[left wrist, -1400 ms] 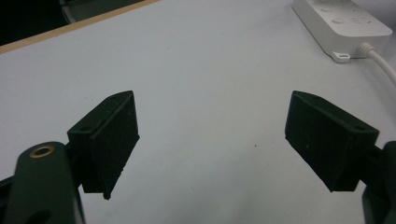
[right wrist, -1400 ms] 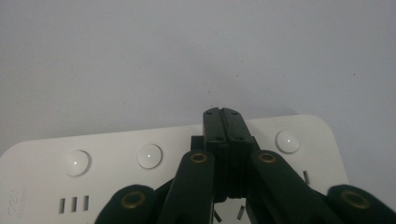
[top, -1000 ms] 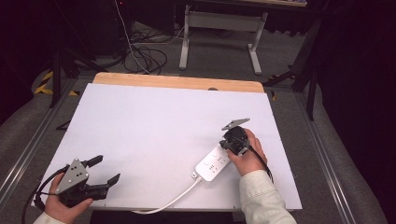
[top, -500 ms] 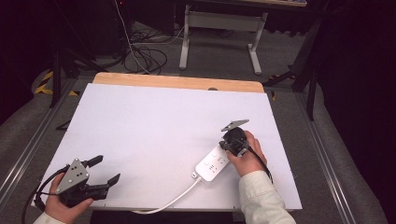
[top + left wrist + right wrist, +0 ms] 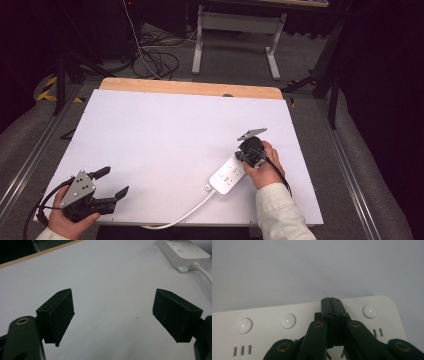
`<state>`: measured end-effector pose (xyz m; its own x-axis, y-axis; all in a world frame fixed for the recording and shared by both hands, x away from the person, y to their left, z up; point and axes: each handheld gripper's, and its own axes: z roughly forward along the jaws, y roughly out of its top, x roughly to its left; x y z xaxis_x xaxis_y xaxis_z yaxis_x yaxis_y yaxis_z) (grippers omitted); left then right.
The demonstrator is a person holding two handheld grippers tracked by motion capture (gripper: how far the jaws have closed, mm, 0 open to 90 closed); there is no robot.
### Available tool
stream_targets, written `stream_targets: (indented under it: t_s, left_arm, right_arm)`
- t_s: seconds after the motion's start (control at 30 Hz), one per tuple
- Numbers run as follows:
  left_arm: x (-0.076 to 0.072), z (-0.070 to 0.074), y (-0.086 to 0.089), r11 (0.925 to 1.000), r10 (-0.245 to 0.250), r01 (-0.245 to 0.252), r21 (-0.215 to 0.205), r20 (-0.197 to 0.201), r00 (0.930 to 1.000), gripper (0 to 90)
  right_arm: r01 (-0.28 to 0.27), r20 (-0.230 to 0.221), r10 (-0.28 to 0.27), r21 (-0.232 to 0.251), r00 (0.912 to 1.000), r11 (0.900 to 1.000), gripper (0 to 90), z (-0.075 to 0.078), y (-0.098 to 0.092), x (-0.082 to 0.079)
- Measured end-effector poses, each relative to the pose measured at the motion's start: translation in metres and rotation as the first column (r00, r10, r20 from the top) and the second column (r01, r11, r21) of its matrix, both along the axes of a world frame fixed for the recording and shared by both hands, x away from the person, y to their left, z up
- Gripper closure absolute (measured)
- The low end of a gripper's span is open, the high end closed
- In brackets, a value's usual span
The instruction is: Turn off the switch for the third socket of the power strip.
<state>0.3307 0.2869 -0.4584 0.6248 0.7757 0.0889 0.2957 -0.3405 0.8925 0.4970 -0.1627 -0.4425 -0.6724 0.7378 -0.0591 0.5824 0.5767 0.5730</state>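
Your right claw [image 5: 246, 154] is fully closed with nothing between its jaws, and you hold it tip-down on the white plastic power strip [image 5: 228, 176] with round push buttons. Pressed together like that, the jaws [image 5: 333, 305] make one narrow point, which suits poking a button [image 5: 288, 320] better than gripping. In the right gripper view the tip sits on the strip's top face between two of the round buttons, so it looks as if you are lining up a press. The strip lies flat on the white desk [image 5: 165, 130] near its front right, its white cord [image 5: 180, 217] trailing toward the front edge. Your left claw [image 5: 112, 186] rests wide open and empty at the desk's front left corner, well apart from the strip, probably parked out of the way.
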Motion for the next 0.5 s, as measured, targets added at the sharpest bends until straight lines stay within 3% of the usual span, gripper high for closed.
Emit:
stream_targets:
  t_s: [0.17, 0.5]
  left_arm:
    - [0.0003, 0.0001, -0.0004, 0.9999, -0.003, 0.003, 0.01, 0.005, 1.0, 17.8]
    - [0.0002, -0.0003, -0.0011, 1.0, -0.005, 0.005, 0.008, 0.002, 1.0, 17.8]
  right_arm:
    - [-0.002, 0.006, 0.003, -0.04, 1.0, 0.999, 90.0, 0.0011, 0.0044, -0.0015]
    - [0.017, 0.0, -0.017, -0.043, 0.9998, 0.999, 90.0, 0.0014, 0.006, -0.0014]
